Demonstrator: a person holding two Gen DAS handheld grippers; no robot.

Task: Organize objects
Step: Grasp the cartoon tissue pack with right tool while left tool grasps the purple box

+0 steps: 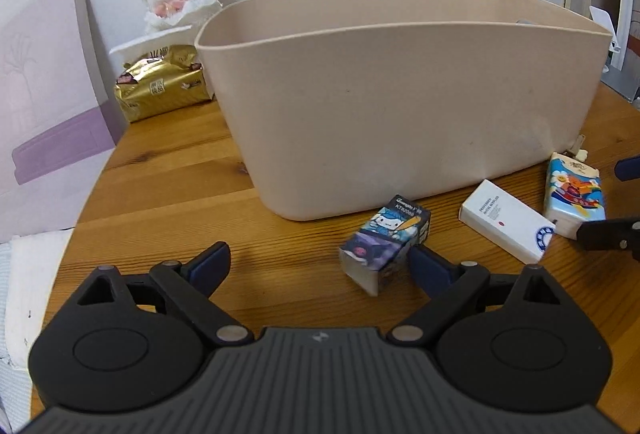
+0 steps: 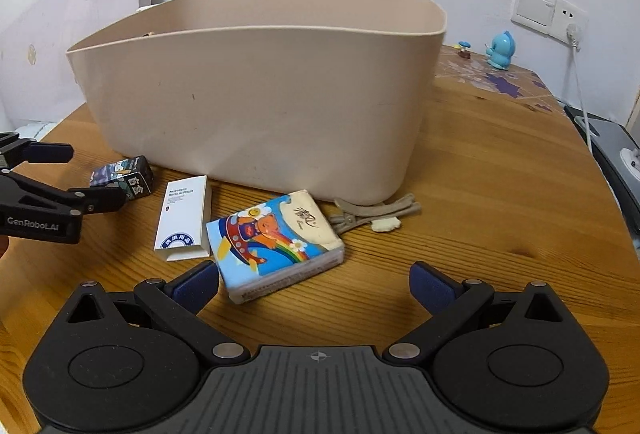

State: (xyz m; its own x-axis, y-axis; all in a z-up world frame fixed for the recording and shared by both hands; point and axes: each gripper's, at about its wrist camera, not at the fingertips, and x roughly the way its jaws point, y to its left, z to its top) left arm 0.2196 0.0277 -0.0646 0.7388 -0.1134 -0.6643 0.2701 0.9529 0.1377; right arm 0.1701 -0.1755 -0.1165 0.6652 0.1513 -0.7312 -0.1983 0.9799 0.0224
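Beige bin (image 1: 400, 105) sits in the middle of your wooden table (image 1: 168, 169), and the small items lie along its near wall. Your left gripper (image 1: 320, 262) has its tongs spread wide, with nothing between them; its right pad (image 1: 430, 268) is touching or just beside the cartoon-printed little box (image 1: 384, 246), which lies tilted on the wood. Your right gripper (image 2: 314, 284) is spread apart too, its left pad (image 2: 198, 284) just beside the near corner of the colourful tissue pack (image 2: 276, 238). Between the little box and the tissue pack lies the white carton (image 2: 184, 220). A beige hair clip (image 2: 372, 213) rests against the bin's near wall, toward the table's right edge.
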